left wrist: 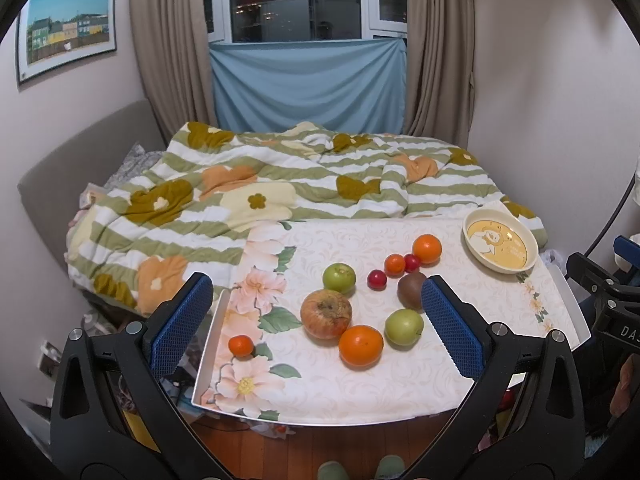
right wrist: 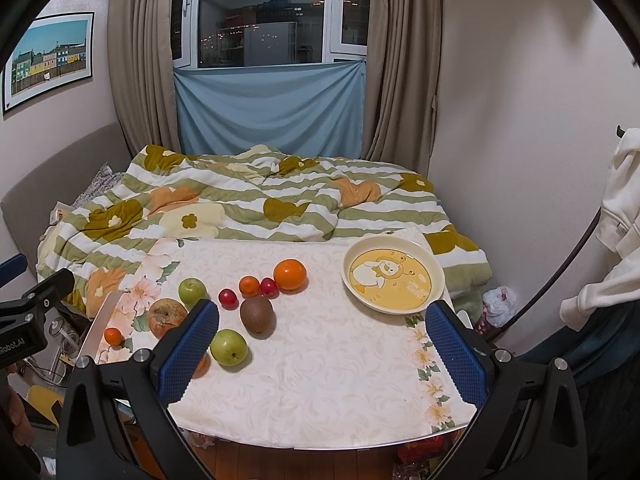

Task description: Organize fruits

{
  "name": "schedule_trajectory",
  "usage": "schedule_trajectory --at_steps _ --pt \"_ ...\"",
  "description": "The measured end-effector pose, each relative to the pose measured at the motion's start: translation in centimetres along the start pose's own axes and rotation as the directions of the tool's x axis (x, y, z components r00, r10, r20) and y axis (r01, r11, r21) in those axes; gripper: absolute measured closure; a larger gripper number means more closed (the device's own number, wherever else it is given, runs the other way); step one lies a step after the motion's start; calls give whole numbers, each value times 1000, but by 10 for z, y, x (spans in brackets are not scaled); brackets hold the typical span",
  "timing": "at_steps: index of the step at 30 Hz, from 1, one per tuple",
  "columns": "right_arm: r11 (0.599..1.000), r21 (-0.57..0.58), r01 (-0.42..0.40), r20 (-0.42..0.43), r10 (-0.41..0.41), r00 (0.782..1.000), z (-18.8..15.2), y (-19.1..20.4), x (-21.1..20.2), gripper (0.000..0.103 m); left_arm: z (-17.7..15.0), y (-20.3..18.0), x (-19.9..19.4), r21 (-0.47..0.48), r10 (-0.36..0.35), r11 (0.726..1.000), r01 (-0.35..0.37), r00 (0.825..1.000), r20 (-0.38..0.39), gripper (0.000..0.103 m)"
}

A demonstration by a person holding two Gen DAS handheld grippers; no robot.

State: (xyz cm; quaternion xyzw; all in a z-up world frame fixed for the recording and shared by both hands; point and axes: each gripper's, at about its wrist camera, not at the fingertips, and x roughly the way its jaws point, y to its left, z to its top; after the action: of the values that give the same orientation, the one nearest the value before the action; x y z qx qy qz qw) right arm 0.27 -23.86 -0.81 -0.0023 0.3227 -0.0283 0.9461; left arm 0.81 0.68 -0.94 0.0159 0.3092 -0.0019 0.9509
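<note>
Nine fruits are spread over the tabletop (left wrist: 400,392), which is covered by a white floral cloth, and none is held. The left gripper (left wrist: 316,320) is held with its jaws wide apart, empty, above the near edge; seen between them are a blemished apple (left wrist: 326,314), a large orange (left wrist: 361,346) touching it, and a green apple (left wrist: 404,327) just beside the right pad. A kiwi (left wrist: 411,289) is partly hidden behind that pad. A small tangerine (left wrist: 241,345) lies alone near the left edge. Farther back are found a second green apple (left wrist: 339,277), two red plums (left wrist: 377,279), a small orange (left wrist: 395,265) and another large orange (left wrist: 427,248). The right gripper (right wrist: 322,342) is likewise spread open and empty, with bare cloth between its jaws. A yellow cartoon plate (right wrist: 394,276) is seen empty at the far right corner, well apart from the fruit.
</note>
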Motion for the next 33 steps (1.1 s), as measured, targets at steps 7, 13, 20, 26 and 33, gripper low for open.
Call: schedule_trajectory --at_steps 7,13,20,26,33 --pt "1000 -1 -2 0 2 1000 -1 2 1 0 0 0 0 1 1 1000 -1 1000 1 0" --pt "1000 1 -2 3 2 1000 1 4 0 0 -1 0 0 0 2 1000 -2 1000 -1 0" --pt "999 -10 30 -8 -30 1000 7 14 4 0 -5 6 10 2 2 1000 -2 1000 -17 0" --pt "1000 8 25 -52 -24 998 7 14 14 0 -9 18 23 19 -8 1000 10 997 -77 0" --pt "1000 6 29 -106 -28 994 2 15 38 0 -19 27 56 28 -54 998 61 982 -180 0"
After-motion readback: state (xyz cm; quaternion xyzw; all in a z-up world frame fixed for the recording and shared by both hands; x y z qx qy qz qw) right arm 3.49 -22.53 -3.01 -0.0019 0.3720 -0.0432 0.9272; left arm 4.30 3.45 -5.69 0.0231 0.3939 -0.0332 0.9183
